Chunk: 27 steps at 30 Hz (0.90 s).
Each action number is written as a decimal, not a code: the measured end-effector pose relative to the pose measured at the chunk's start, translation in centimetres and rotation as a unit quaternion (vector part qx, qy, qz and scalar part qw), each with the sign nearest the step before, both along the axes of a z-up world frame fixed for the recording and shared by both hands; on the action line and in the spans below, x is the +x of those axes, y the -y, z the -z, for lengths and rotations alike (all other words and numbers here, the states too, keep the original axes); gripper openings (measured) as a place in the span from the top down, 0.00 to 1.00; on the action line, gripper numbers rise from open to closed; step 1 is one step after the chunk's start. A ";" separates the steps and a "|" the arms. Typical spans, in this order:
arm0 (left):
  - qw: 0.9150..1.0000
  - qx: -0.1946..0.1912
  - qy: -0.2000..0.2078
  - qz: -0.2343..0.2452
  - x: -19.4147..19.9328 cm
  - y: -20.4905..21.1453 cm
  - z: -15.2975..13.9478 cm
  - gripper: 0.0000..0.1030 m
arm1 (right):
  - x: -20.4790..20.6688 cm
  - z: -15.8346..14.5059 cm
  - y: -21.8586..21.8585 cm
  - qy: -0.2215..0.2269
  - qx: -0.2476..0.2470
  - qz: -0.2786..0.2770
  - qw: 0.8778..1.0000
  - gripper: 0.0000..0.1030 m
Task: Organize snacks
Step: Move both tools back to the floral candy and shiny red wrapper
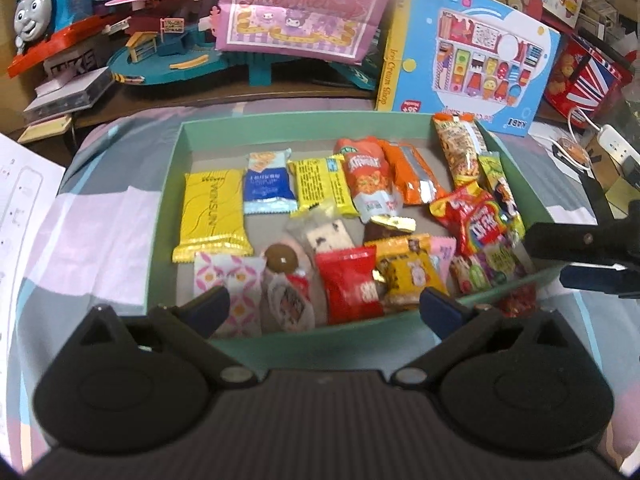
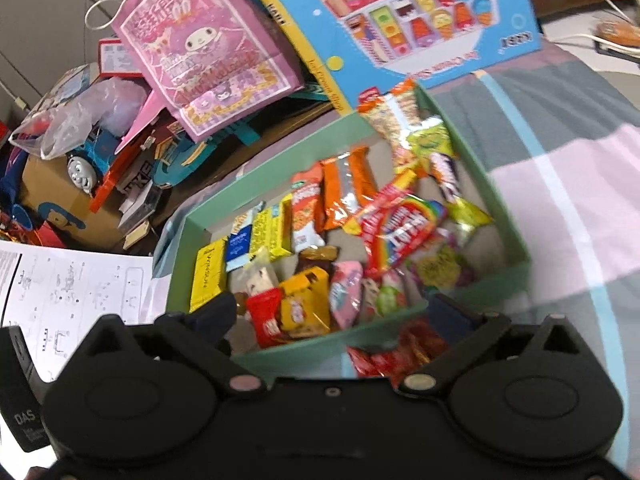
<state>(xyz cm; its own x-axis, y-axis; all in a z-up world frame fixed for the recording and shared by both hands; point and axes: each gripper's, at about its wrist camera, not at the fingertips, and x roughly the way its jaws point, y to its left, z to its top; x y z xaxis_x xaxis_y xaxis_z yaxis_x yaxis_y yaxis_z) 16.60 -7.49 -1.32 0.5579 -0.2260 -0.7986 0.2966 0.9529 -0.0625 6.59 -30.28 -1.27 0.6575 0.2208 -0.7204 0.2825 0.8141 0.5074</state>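
Snack packets lie packed in the shallow green cardboard box (image 1: 176,168) just ahead of the left tongs (image 1: 324,308), which gape wide and empty. The right tongs (image 2: 332,312) also stand wide, a red crinkly wrapper (image 2: 400,354) outside the box between their tips.

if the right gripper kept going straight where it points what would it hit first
Probably the near wall of the green cardboard box, or just past it the red snack packet inside. The right gripper is open; depth is unclear.
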 end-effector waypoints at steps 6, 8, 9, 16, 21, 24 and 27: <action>1.000 -0.002 -0.011 0.008 -2.7 0.2 0.3 0.00 | -3.1 0.3 1.2 -0.005 0.001 0.013 1.000 0.00; 1.000 -0.001 -0.018 0.012 -3.6 0.5 0.7 0.00 | -4.2 0.5 1.6 -0.008 0.002 0.018 1.000 0.00; 1.000 0.000 -0.022 0.015 -4.0 0.7 0.9 0.00 | -4.7 0.6 1.8 -0.010 0.003 0.020 1.000 0.00; 0.997 0.010 -0.049 0.057 -7.2 3.6 2.8 0.00 | -8.1 2.0 3.3 -0.033 0.017 0.030 0.999 0.00; 0.991 0.018 -0.064 0.112 -9.4 6.9 4.2 0.00 | -10.5 3.3 4.7 -0.046 0.052 0.045 0.997 0.00; 0.985 0.026 -0.065 0.158 -10.8 9.3 4.7 0.00 | -11.4 3.9 5.7 -0.046 0.063 0.057 0.995 0.00; 0.978 0.034 -0.058 0.195 -12.0 11.5 5.1 0.00 | -12.2 4.2 6.4 -0.046 0.066 0.070 0.994 0.00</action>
<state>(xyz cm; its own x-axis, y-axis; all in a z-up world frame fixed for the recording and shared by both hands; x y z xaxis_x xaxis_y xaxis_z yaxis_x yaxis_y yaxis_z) 4.60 -19.00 -6.39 0.3442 -0.3479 -0.8721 0.6332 0.7718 -0.0580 -5.62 -36.70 -5.42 0.6217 0.2283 -0.7492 0.4380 0.6917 0.5742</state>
